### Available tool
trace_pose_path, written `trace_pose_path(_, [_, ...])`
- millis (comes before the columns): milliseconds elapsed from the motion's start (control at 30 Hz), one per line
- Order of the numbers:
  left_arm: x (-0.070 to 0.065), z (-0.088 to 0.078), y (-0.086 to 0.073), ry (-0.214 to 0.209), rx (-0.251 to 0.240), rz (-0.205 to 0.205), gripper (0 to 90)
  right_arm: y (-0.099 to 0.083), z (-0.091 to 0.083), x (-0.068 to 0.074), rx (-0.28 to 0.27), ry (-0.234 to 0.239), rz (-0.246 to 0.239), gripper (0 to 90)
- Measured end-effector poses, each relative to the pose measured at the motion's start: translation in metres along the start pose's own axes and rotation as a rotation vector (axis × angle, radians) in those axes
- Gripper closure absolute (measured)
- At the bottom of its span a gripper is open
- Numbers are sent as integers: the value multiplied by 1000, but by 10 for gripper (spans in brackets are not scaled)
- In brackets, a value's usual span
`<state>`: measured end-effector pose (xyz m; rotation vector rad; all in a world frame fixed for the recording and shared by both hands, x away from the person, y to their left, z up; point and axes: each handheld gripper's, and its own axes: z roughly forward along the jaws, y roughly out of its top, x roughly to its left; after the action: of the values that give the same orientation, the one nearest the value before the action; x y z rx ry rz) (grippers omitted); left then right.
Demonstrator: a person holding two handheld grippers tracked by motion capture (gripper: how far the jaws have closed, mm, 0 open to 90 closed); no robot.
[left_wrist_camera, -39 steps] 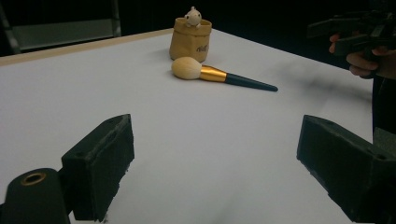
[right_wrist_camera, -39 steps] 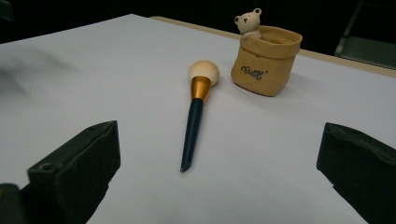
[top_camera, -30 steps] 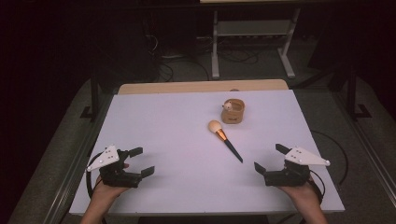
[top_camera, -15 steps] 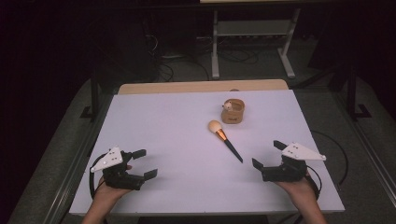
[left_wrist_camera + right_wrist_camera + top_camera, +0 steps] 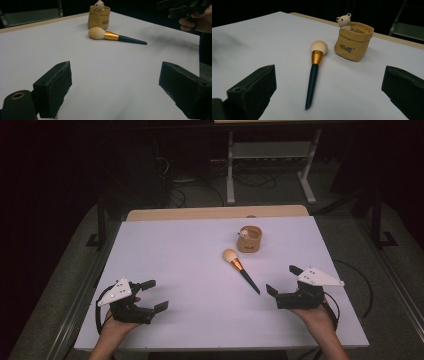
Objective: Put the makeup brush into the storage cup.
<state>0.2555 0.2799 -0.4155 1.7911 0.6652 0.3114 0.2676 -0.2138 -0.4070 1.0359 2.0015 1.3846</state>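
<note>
The makeup brush (image 5: 240, 270) lay flat on the white table (image 5: 190, 265), right of centre, its pale bristle head pointing toward eleven o'clock in the high view and its dark handle tip toward five o'clock. Just beyond the bristles, at about one o'clock from them, stood a small tan pouch (image 5: 250, 240) with a bear figure at its rim, near the brush but apart from it.

The right gripper (image 5: 281, 281) rested at the near right of the table with its jaws spread wide and nothing between them. In the right gripper view the brush (image 5: 315, 72) lay between the two jaws at twelve o'clock, handle tip nearest, untouched.

The left gripper (image 5: 153, 295) sat at the near left, jaws likewise wide apart and empty, well apart from the brush (image 5: 113, 36), which lay at about one o'clock ahead of it.
</note>
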Motion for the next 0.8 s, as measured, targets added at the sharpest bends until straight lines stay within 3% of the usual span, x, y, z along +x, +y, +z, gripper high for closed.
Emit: trace_pose_path(800, [1, -3, -1, -1, -5, -6, 108, 23, 29, 7, 9, 32, -17, 0])
